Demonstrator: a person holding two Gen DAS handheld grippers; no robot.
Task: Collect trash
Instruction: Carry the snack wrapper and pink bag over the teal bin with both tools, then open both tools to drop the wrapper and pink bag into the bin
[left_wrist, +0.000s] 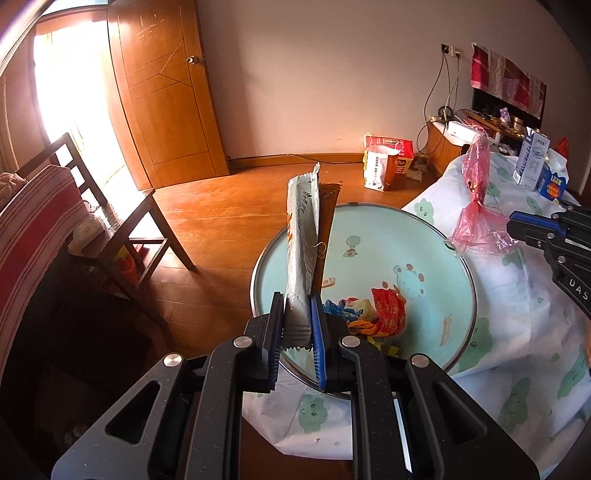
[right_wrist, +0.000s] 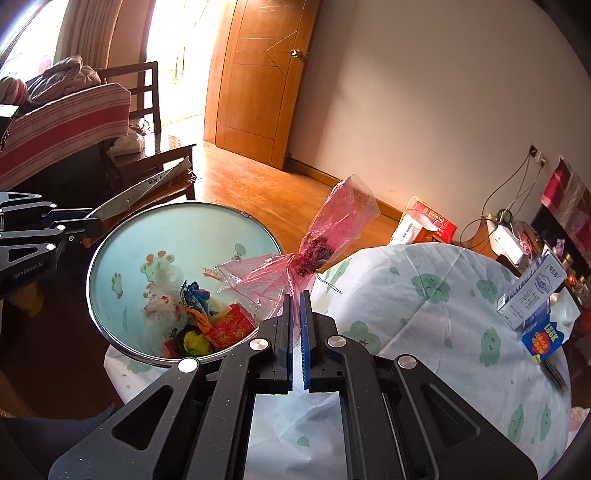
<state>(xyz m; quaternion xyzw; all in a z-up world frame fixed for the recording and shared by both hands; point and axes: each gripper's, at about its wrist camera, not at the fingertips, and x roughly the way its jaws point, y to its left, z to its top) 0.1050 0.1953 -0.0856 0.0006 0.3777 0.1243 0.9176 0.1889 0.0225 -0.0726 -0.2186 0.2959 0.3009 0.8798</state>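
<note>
Left gripper: its fingers are narrowed onto the bottom end of a white snack wrapper, with a brown wrapper pressed against it on the right side.
White snack wrapper, axis: long axis runs straight away from the fingers, upright in the left wrist view; serrated top edge points to the far wall. In the right wrist view it slants up to the right from the left gripper, over the basin's left rim.
Right gripper: fingers fully closed on a pink plastic bag, pinching a lower fold.
Pink plastic bag, axis: twisted at a dark waist; one end flares up and away, the other spreads left toward the basin. It hangs over the gap between basin and cloth.
Basin: round, pale blue, cartoon animals inside, metal rim, sitting on the cloth-covered worktop.
Trash in basin: red, blue, yellow and white crumpled wrappers gathered at the near side.
Cartons: a white milk carton and a blue box near the worktop's far right edge.
Hard to make out: printing on both wrappers; how much of the brown wrapper is clamped; the near rim of the basin is hidden by the gripper bodies.
</note>
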